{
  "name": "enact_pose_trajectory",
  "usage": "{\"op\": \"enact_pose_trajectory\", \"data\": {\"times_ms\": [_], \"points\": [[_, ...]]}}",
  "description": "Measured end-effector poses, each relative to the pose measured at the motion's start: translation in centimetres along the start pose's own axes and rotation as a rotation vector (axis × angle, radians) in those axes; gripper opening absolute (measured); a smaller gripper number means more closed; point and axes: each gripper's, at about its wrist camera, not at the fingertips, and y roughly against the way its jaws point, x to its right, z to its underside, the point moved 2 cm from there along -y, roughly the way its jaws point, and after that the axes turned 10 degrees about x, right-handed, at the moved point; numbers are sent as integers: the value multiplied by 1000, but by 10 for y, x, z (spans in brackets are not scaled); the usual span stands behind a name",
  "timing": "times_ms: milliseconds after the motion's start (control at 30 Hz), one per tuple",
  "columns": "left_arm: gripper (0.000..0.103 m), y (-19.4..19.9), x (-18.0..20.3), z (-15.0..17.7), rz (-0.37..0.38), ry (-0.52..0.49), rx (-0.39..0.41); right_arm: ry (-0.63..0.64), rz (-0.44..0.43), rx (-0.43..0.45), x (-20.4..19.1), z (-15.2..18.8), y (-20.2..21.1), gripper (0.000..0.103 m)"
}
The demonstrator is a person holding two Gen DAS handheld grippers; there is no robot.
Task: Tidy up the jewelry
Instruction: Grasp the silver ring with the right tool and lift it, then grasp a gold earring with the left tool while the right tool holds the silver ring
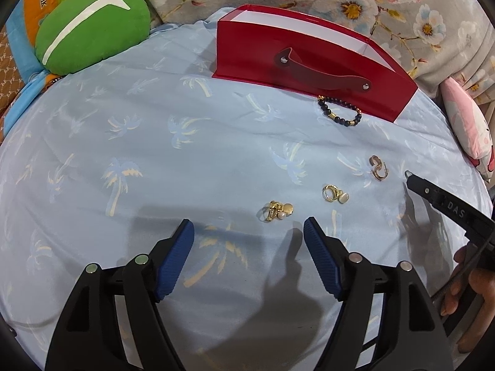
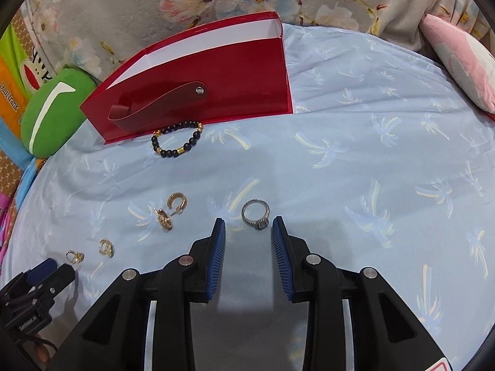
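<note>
The right tool (image 2: 248, 227) is nearest the work — its blue ribbed pads stand a narrow way apart, nothing between them, and the silver ring (image 2: 255, 219) lies flat on the bed sheet (image 2: 340, 185) just past the tips, roughly centred on the gap and a touch nearer the right pad. Judged from that, the next move is straight ahead and down along the fingers; the ring is thin, hard metal with a small stone setting on its near edge, lying flat on soft cloth, so the pads would likely need to sink into the sheet to catch the band.

The left tool (image 1: 249, 228) is wide open and empty, hovering over the sheet. Just beyond it and slightly right lies a small gold cluster with a pearl (image 1: 277, 211), then a second gold pair (image 1: 334, 194) farther right, then gold hoop earrings (image 1: 378, 167) — a loose diagonal line of small, shiny, curved pieces.

Farther off, the beaded bracelet (image 2: 177, 139) — dark round beads with gold spacers — rests against the foot of the red box (image 2: 216, 71). The box is stiff, smooth card, white inside, open at the top, with a flat strap riveted on its front. The sheet is pale blue with a palm print, lightly wrinkled.
</note>
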Motion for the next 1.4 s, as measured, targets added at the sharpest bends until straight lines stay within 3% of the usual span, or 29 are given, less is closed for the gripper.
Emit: {"op": "enact_pose_trajectory", "data": {"times_ms": [167, 300, 767, 1000, 1167, 1267, 1400], "points": [[73, 0, 2, 1, -2, -12, 6, 7, 14, -2, -1, -5, -6, 31], [74, -1, 4, 1, -7, -18, 8, 17, 57, -4, -1, -6, -9, 19], [75, 0, 10, -12, 10, -1, 20, -34, 27, 27, 15, 5, 19, 17], [75, -6, 66, -32, 103, -85, 46, -43, 6, 44, 20, 13, 50, 18], [75, -30, 110, -34, 152, -145, 11, -54, 18, 53, 28, 11, 65, 18], [71, -42, 124, -33, 166, -145, -16, -54, 29, 60, 32, 12, 71, 18], [57, -53, 134, -32, 163, -152, -40, -72, 39, 65, 41, 15, 75, 18]]}}
